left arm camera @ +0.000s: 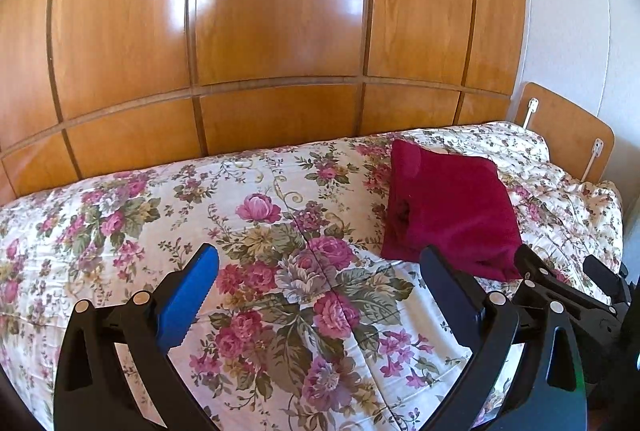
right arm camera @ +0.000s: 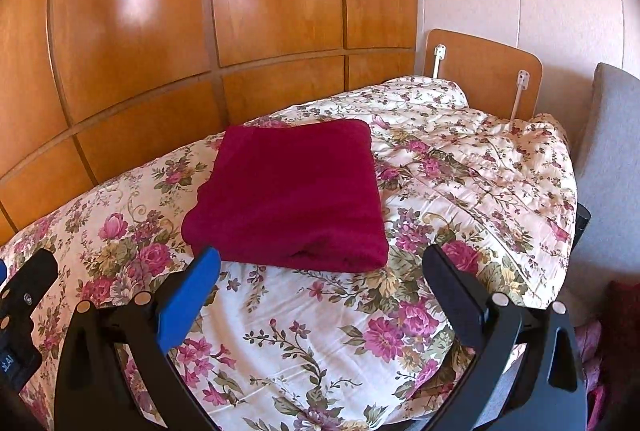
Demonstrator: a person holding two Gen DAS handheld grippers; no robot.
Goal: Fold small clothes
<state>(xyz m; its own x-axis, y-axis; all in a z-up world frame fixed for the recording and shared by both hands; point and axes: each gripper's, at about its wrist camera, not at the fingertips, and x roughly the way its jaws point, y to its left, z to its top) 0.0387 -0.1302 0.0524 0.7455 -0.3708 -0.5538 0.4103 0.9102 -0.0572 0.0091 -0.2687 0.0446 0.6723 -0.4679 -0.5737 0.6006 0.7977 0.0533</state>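
Observation:
A dark red cloth lies folded into a thick rectangle on the floral bedspread; in the left wrist view the cloth is at the right. My right gripper is open and empty, just short of the cloth's near edge. My left gripper is open and empty over bare bedspread, left of the cloth. The right gripper also shows at the right edge of the left wrist view, beside the cloth's near corner.
A glossy wooden wardrobe runs along the bed's far side. A wooden headboard with white brackets stands at the far right end. A grey upholstered piece is beside the bed at right. Pink and red fabric lies low at right.

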